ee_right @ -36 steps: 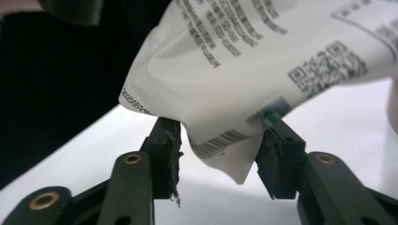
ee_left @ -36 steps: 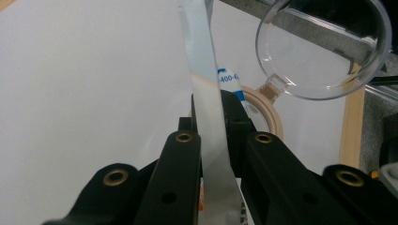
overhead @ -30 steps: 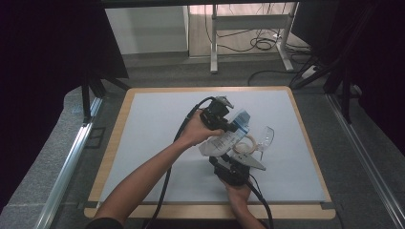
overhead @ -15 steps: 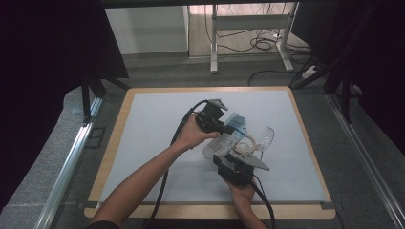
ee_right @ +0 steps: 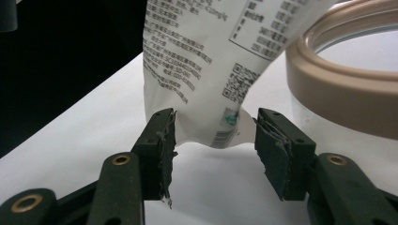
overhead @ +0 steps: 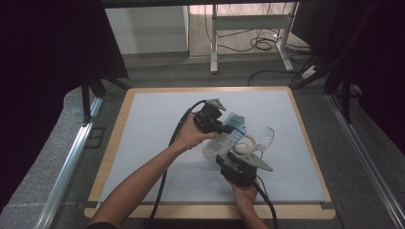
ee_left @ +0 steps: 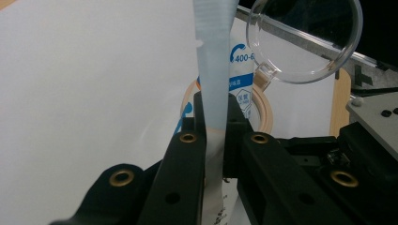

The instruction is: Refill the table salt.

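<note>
A white and blue printed pouch (overhead: 220,141) hangs upright over the mat, and my left gripper (overhead: 228,128) is shut on its flat sealed top edge (ee_left: 213,70). In the left gripper view the jaws (ee_left: 213,117) pinch that strip. My right gripper (overhead: 227,158) comes from the near side at the pouch's lower end. In the right gripper view the bottom corner of the pouch (ee_right: 211,56) sits between my open right gripper (ee_right: 216,129). One pad touches its edge and the other stands apart.
A clear jar with a tan rim (overhead: 247,143) (ee_right: 342,93) stands just right of the pouch, its clear hinged lid (overhead: 266,137) (ee_left: 305,37) swung open. The pale mat (overhead: 157,109) lies on a wood-edged board. Cables trail back from both grippers.
My left gripper with the pouch has edged slightly toward the near left. The right gripper has stayed put at the pouch's bottom.
</note>
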